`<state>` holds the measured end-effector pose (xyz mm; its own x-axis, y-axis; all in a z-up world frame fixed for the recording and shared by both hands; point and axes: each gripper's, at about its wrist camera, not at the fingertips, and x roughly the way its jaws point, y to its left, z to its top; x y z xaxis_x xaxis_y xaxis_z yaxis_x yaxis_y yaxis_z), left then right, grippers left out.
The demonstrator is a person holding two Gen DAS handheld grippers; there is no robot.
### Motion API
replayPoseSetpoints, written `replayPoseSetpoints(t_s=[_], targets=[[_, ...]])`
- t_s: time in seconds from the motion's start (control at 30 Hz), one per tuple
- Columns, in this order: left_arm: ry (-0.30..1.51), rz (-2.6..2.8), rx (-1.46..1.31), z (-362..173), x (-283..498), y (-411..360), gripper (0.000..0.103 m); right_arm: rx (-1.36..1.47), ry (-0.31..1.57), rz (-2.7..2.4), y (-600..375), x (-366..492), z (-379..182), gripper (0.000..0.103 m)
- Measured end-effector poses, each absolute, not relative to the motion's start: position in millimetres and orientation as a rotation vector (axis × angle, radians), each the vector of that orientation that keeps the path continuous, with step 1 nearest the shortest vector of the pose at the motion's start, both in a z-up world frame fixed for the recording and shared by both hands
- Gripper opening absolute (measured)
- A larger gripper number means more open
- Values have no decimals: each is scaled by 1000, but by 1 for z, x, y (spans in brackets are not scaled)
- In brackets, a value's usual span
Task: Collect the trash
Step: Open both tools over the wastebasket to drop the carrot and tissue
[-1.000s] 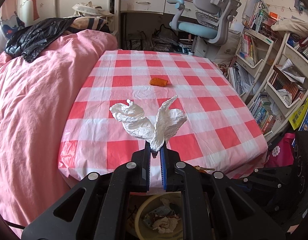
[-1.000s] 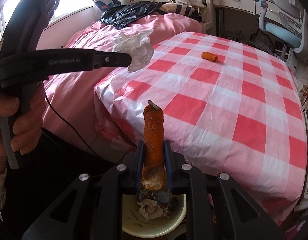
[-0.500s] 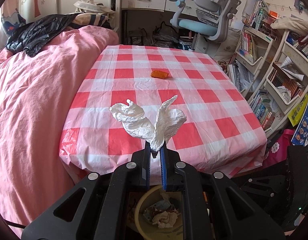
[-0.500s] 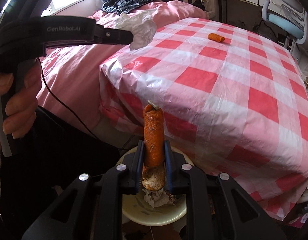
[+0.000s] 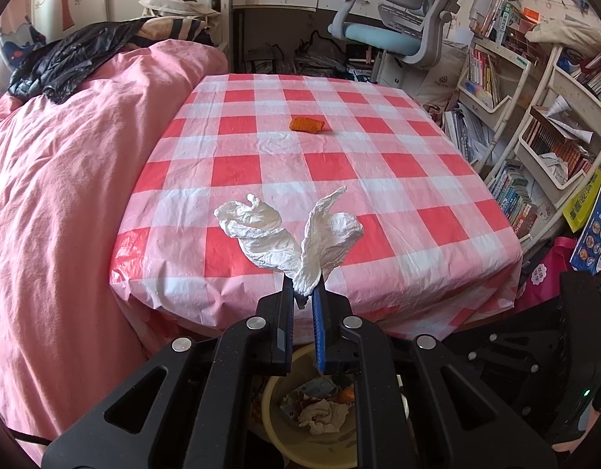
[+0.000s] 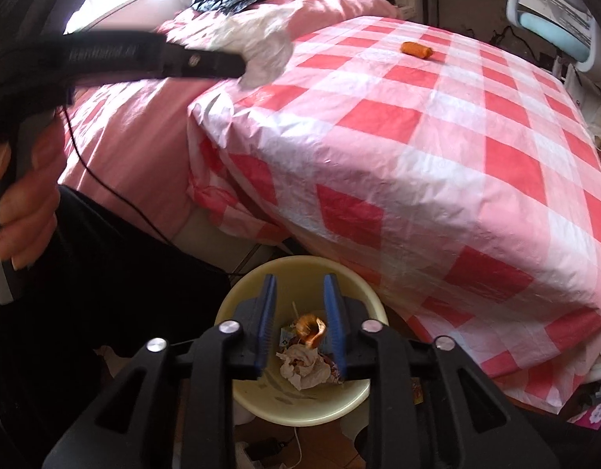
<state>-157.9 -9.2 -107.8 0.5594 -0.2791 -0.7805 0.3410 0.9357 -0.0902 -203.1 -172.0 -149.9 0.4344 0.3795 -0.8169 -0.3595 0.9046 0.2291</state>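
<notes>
The long orange peel that stood clamped in the right gripper (image 6: 298, 293) a second ago has left it; an orange scrap (image 6: 310, 330) now lies curled in the bin (image 6: 261, 398) below, on crumpled paper scraps. Right fingers are opening, nothing between the ribbed blue pads (image 6: 268, 305). The view has also shifted from the cloth edge to straight over the bin.

Left gripper (image 5: 302, 293): fingers together, pinching the twisted stem of a white tissue (image 5: 288, 234), which flares upward in two crinkled lobes over the near edge of the surface (image 5: 378, 179). In the right wrist view this gripper and its tissue are blurred; a hand (image 6: 23, 203) wraps the grey handle.

Surface covered in thin, wrinkled plastic cloth, red and white check, draped over rounded corners. One small orange piece (image 5: 306, 124) lies on it, stubby and rough-skinned, well apart from the tissue, possibly more peel.

Bin: round, pale yellow plastic, on the floor just under the near edge of the surface. Pink quilted bedding (image 5: 66, 195) lies beside the surface.
</notes>
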Motion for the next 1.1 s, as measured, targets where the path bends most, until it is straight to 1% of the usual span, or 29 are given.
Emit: replayPoseSetpoints(t_s=[0.23,0.33,0.57,0.9,0.97,1.03,1.1], targets=[[945,-375,85,-119,-165,-14,8,73,976,412,-189,-203,-141,29],[958,-379,95,-123,-169,-16,8,106,951,391,-198,-203,-137,33],[987,-412,125,-132,-185,-25,8,192,909,351,-216,-203,-129,33],[1037,-519,212,-146,-216,-47,9,209,891,346,-223,-201,-126,34],[1036,-537,246,-148,-221,-54,10,208,889,345,-223,-201,-126,34],[1031,-543,266,-150,-224,-58,15,208,888,343,-223,-201,-125,34],[1030,-539,270,-149,-224,-59,18,208,887,342,-223,-201,-125,34]])
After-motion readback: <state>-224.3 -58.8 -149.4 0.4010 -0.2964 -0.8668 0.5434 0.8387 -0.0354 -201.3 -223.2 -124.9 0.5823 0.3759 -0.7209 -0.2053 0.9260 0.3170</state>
